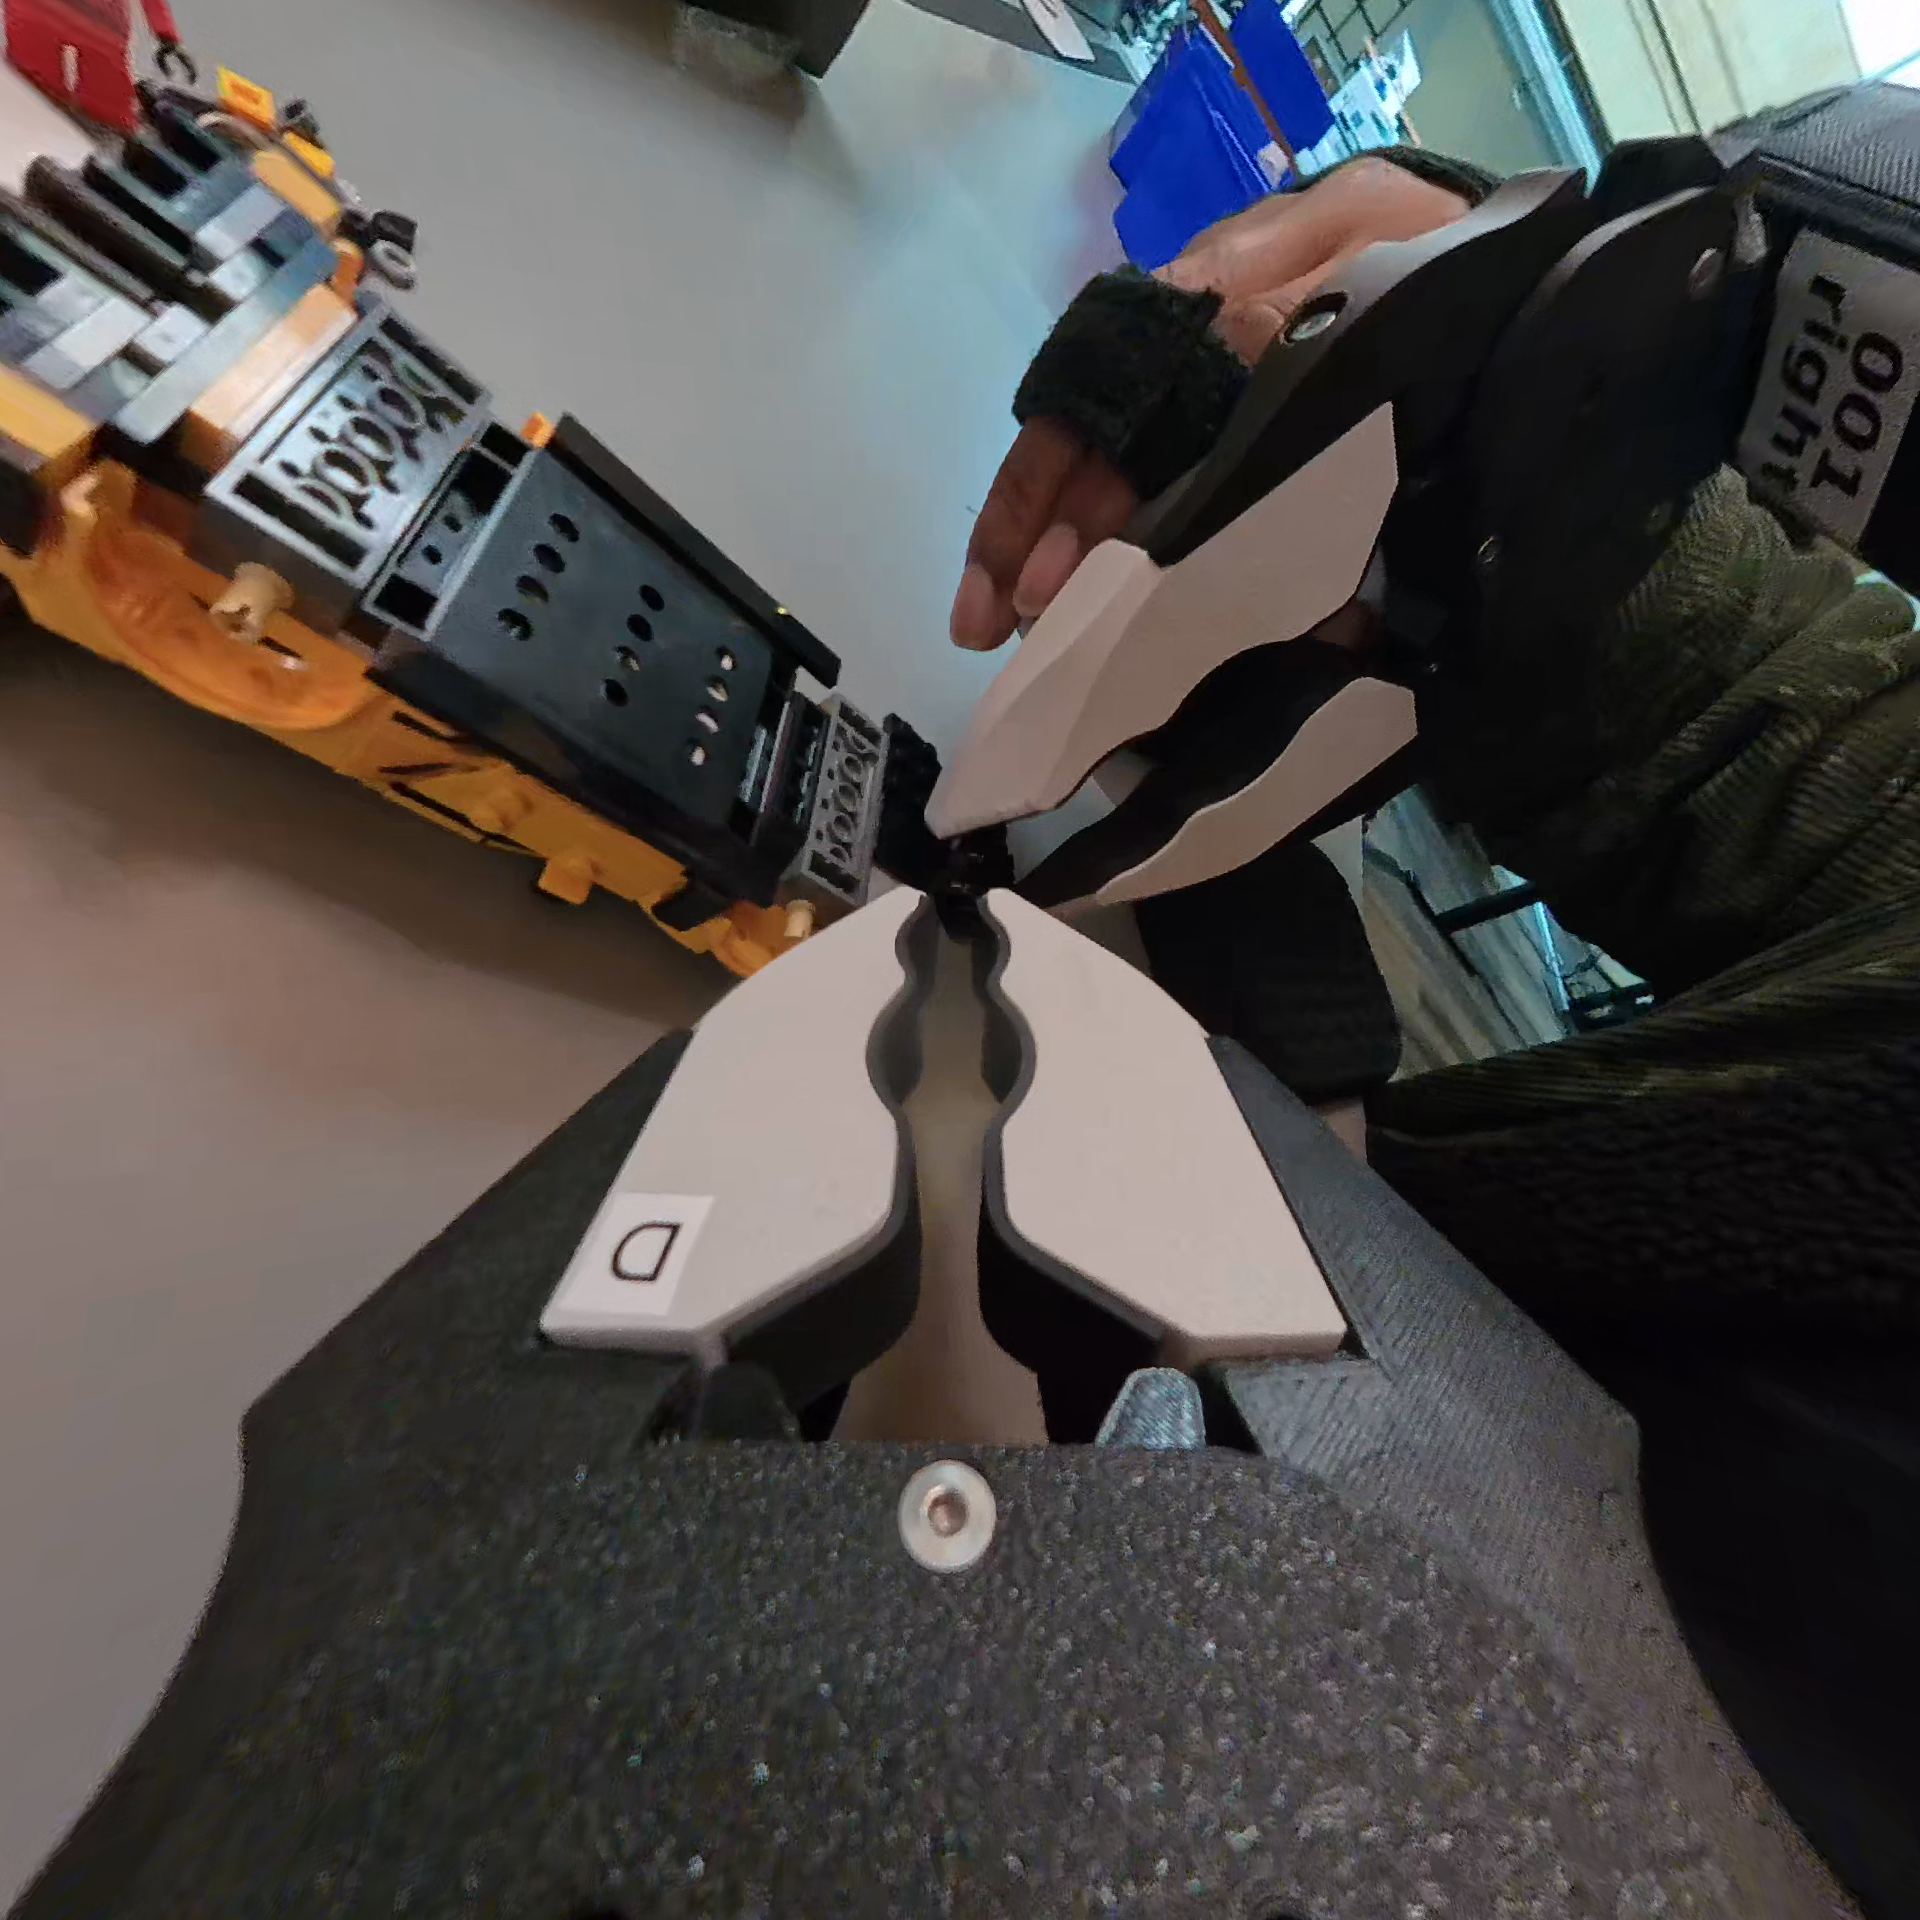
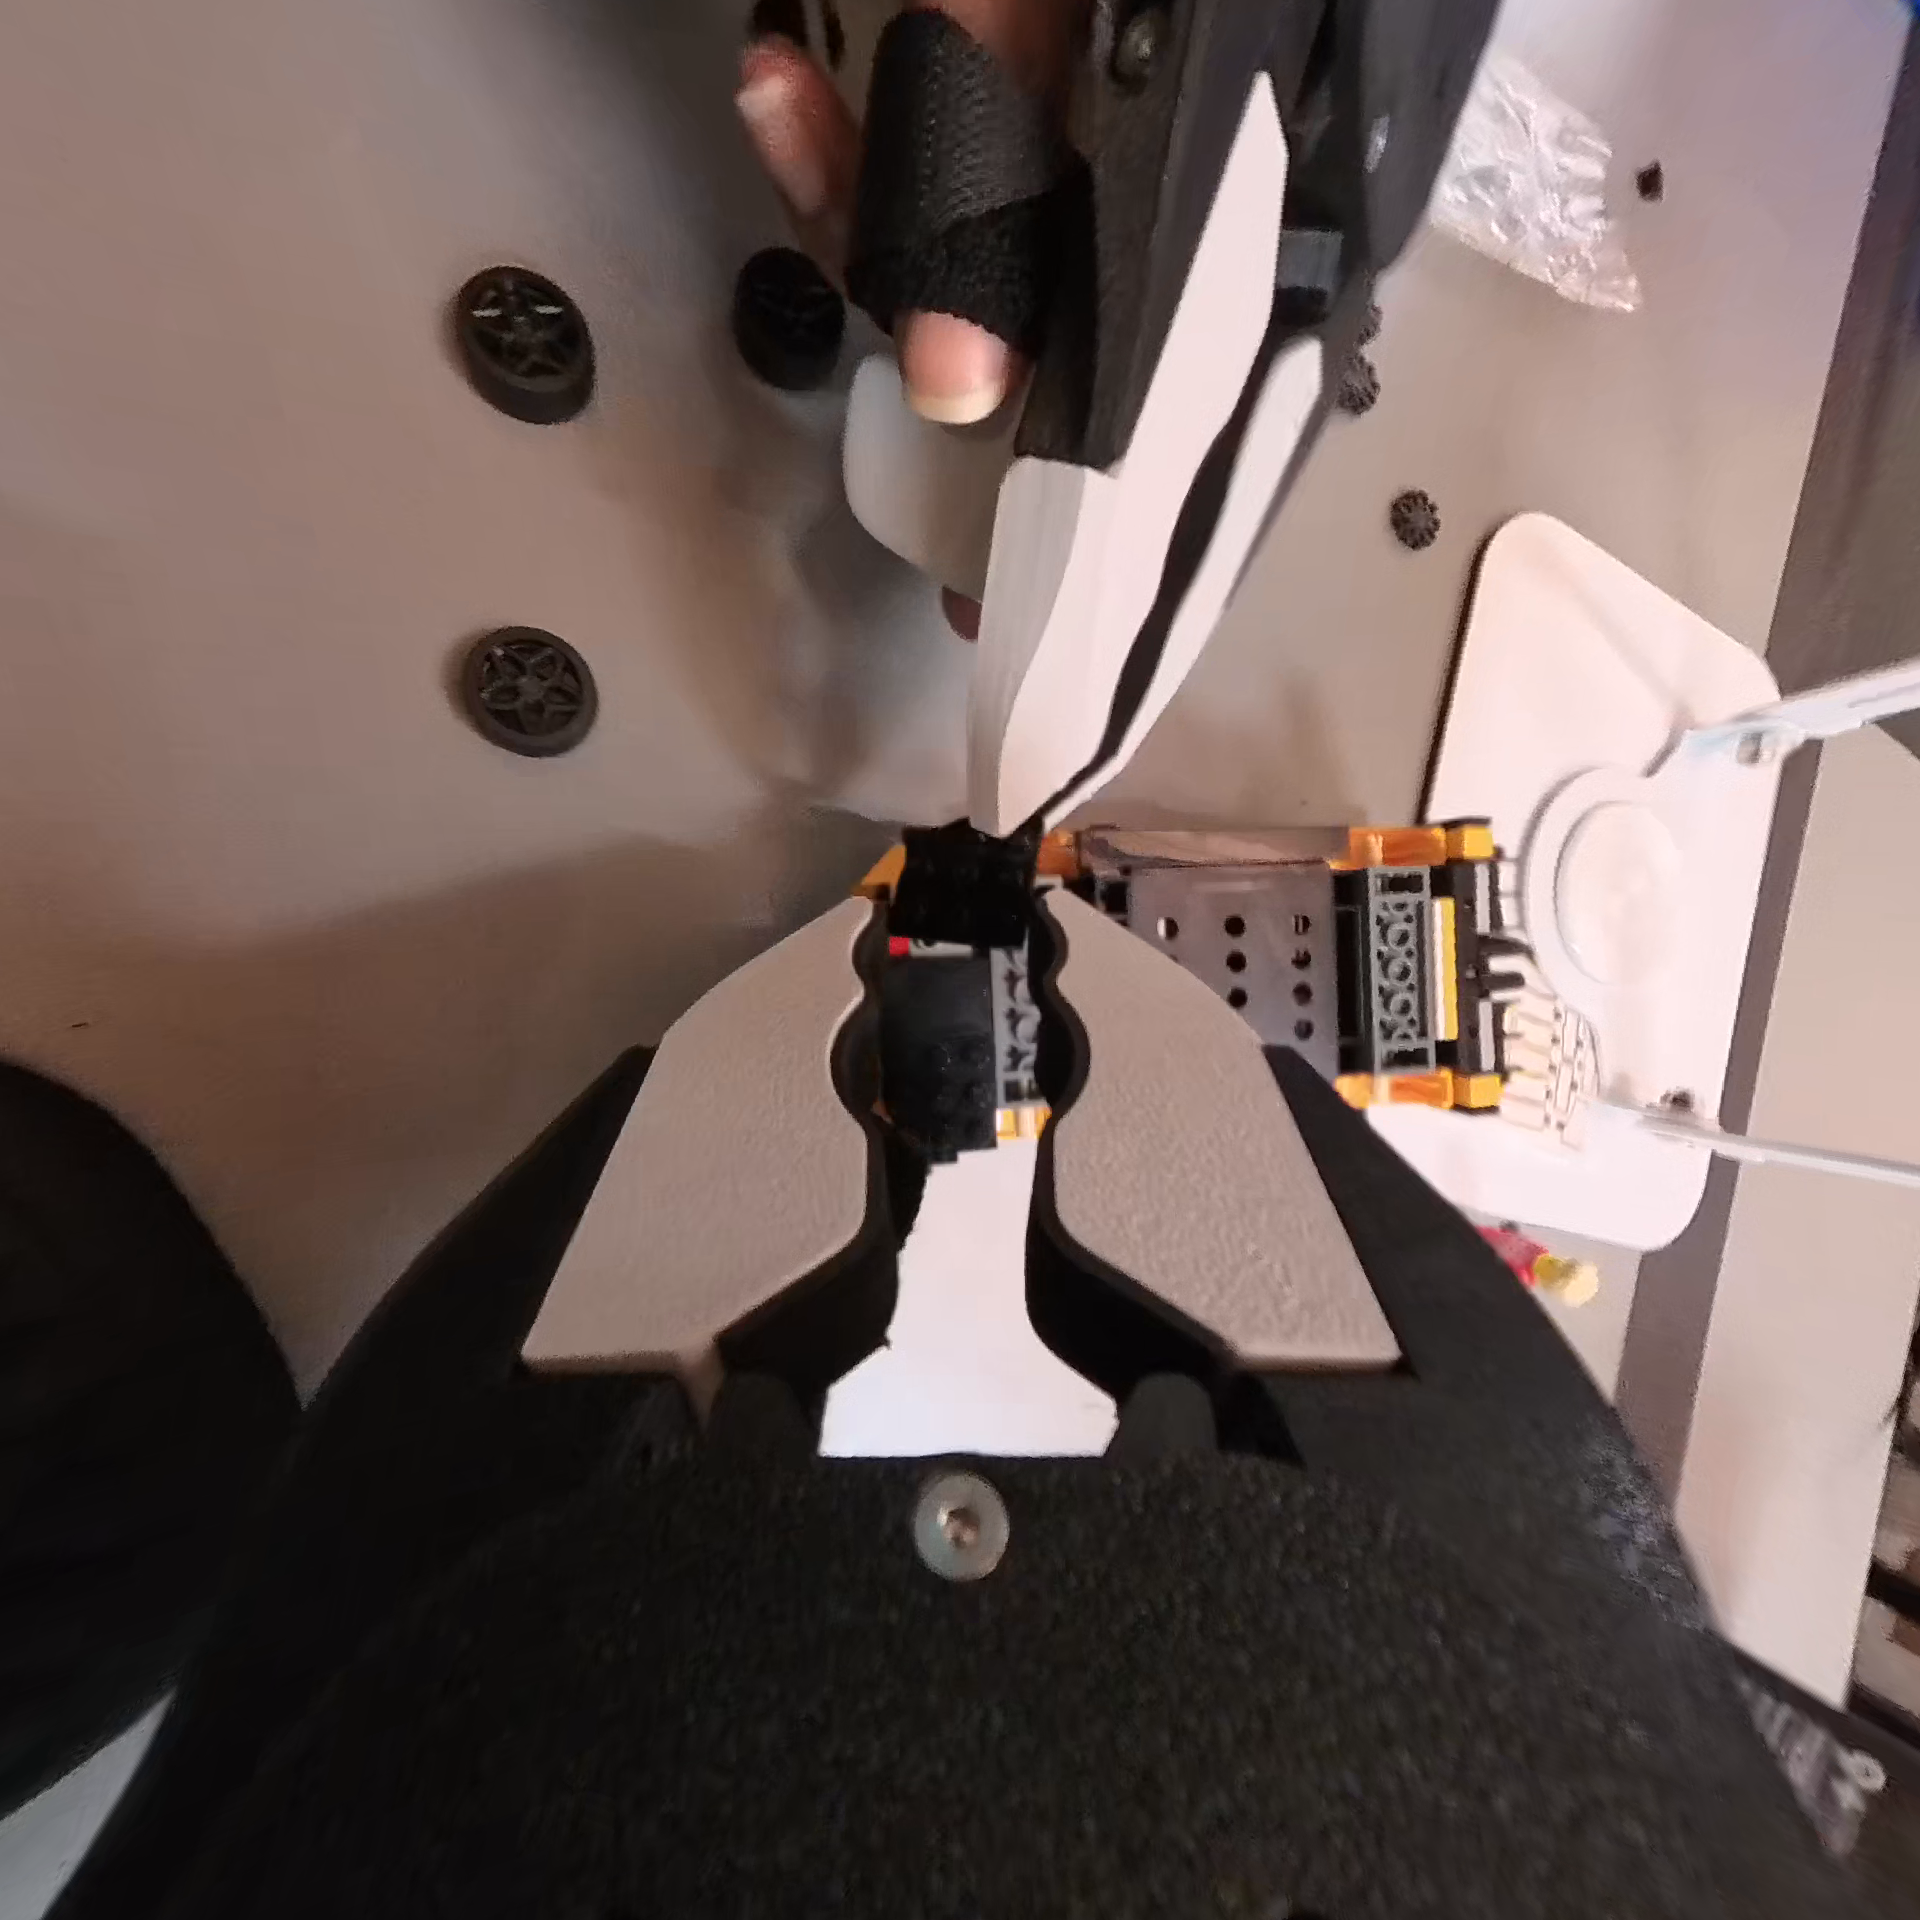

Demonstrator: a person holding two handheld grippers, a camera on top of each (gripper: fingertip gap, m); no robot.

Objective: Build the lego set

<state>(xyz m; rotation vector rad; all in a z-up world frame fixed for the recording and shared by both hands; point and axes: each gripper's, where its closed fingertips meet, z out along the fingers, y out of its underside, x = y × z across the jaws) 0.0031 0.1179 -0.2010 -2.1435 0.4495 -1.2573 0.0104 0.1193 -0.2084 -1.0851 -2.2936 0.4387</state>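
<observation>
- My left gripper (image 1: 961, 906) and right gripper (image 2: 961, 914) meet tip to tip, both clenched on one small black piece (image 2: 961, 883), so each steadies it for seating.
- That piece sits at the end of the orange-and-black lego model (image 1: 499, 623), which lies on the table (image 1: 260, 1143).
- Three loose wheels (image 2: 528, 343) wait well apart.
- Hidden: the studs beneath the piece; whether it touches the model, I cannot tell.

A workshop or lab: blue storage bins (image 1: 1205, 135) behind a grey table (image 1: 675, 260).
</observation>
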